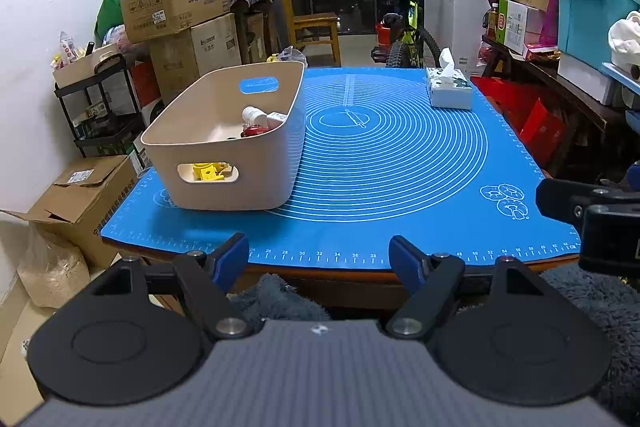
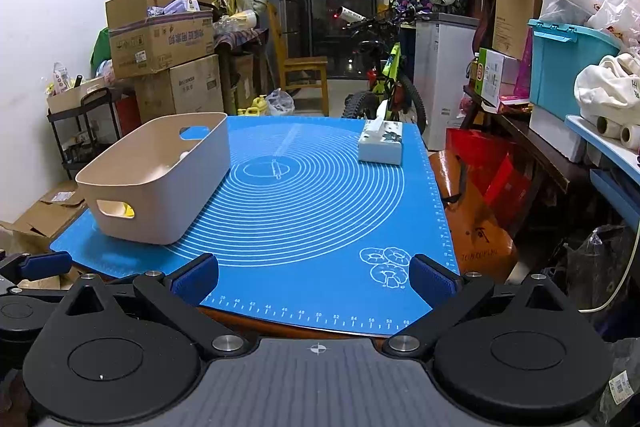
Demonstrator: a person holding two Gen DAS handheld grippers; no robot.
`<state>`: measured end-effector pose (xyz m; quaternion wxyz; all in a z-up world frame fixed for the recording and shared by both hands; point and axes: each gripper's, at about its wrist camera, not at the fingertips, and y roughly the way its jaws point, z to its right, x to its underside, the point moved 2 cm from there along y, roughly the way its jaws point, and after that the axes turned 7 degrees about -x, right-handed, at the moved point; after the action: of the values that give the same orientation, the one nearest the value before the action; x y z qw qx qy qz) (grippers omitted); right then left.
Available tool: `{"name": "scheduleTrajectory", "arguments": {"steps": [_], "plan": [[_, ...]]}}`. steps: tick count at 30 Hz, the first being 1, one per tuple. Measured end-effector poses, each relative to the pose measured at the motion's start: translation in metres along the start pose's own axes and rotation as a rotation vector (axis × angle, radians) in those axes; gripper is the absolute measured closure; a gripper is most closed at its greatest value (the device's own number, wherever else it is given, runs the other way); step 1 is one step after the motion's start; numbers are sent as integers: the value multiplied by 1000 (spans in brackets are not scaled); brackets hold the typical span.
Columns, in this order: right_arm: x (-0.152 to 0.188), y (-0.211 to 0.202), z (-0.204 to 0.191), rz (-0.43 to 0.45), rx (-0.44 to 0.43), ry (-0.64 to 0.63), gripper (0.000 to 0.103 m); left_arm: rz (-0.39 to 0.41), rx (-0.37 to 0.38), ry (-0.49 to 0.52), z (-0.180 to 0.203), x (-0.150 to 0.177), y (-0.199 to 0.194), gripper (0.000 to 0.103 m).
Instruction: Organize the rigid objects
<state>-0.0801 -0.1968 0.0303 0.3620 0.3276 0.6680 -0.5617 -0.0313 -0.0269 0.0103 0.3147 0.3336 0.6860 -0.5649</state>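
While we are holding both tongs back at the near edge of the worktop (image 1: 360,277), the left tongs (image 1: 319,259) and the right tongs (image 2: 314,281) are both standing wide apart, gripping nothing. We are seeing the beige plastic bin (image 1: 224,163) sitting on the left part of the blue baking mat (image 1: 400,163), with a white bottle (image 1: 253,115), a red item (image 1: 253,131) and yellow pieces (image 1: 206,173) lying inside it. A tissue box (image 1: 448,89) is resting at the mat's far right, well apart from the bin.
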Motion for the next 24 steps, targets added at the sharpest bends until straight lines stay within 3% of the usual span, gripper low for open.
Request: {"name": "scheduleTrajectory", "arguments": {"steps": [24], "plan": [[4, 3, -1, -7, 2, 8, 2, 5, 1, 7, 0, 1, 0, 25]]}}
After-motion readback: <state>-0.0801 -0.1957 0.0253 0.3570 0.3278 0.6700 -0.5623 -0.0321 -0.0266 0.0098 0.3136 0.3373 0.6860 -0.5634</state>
